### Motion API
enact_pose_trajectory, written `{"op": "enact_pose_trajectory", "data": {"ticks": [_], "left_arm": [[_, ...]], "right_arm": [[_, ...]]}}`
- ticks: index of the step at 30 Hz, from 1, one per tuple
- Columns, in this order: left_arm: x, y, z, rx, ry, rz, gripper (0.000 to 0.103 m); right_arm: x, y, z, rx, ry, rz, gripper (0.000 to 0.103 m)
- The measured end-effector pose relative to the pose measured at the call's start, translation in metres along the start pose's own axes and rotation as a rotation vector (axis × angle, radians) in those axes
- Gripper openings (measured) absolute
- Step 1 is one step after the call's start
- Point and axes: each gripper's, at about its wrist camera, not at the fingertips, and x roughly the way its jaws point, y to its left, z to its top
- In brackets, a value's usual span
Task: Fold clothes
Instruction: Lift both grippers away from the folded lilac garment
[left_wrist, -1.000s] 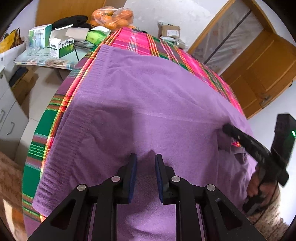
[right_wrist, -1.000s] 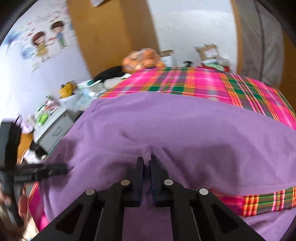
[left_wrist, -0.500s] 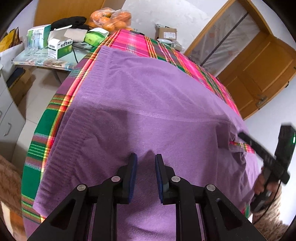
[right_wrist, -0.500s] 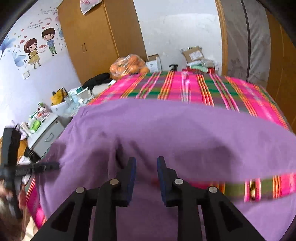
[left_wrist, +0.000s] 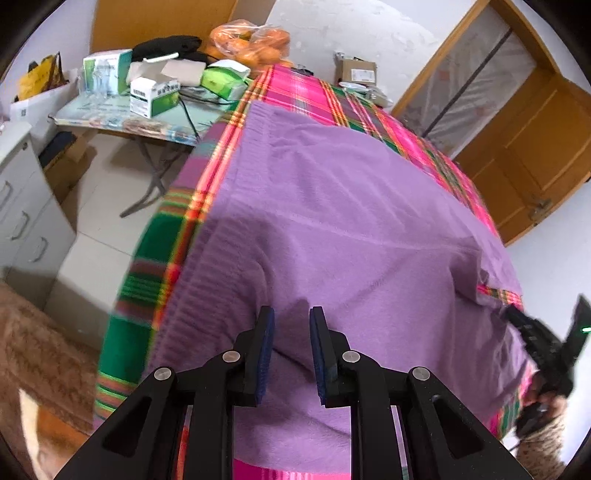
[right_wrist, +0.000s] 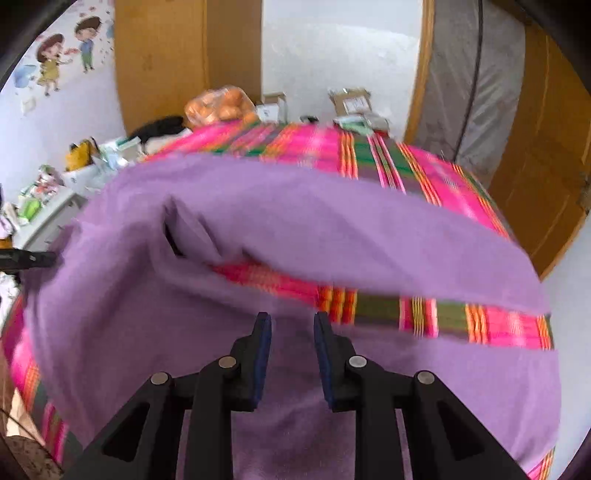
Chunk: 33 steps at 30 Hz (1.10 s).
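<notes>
While one purple garment (left_wrist: 351, 221) covers one plaid table (left_wrist: 159, 258), two grippers — left gripper (left_wrist: 291, 317), right gripper (right_wrist: 291, 321) — narrowly parted, empty.

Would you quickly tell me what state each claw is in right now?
Left claw: open, holding nothing, over the purple garment.
Right claw: open, jaws just opened, nothing between them.

Your left gripper (left_wrist: 291, 321) fills the lower centre of its own view, angled downward, jaws parted with nothing pinched. Your right gripper (right_wrist: 291, 326) sits likewise, lower centre, its jaws having just opened and gripping nothing; it also shows at the left view's right edge.
</notes>
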Motion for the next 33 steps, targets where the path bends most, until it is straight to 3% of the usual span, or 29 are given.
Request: {"op": "enact_pose_trajectory", "data": {"ticks": [2,7,13,17,20,24,33], "left_arm": [[-0.005,-0.003,0.010,0.019,-0.020,0.046,0.020],[-0.018,-0.014,0.050,0.078,-0.090,0.047,0.028],[-0.011,-0.037,0.107,0.188,-0.123,0.088,0.034],[0.019,-0.051,0.140,0.288,-0.056,0.091,0.035],[0.044,-0.053,0.159,0.340,-0.016,0.146,0.035],[0.073,-0.052,0.180,0.377,0.025,0.175,0.035],[0.120,-0.050,0.196,0.469,0.098,0.179,0.035]], "right_arm": [[-0.011,-0.001,0.015,-0.003,-0.036,0.032,0.025],[-0.020,0.009,0.069,-0.047,-0.109,0.099,0.026],[0.012,0.035,0.126,-0.160,-0.102,0.143,0.028],[0.051,0.043,0.153,-0.172,-0.037,0.173,0.028],[0.075,0.044,0.168,-0.165,-0.006,0.192,0.028],[0.117,0.045,0.185,-0.165,0.061,0.212,0.039],[0.182,0.050,0.202,-0.189,0.138,0.251,0.042]]}}
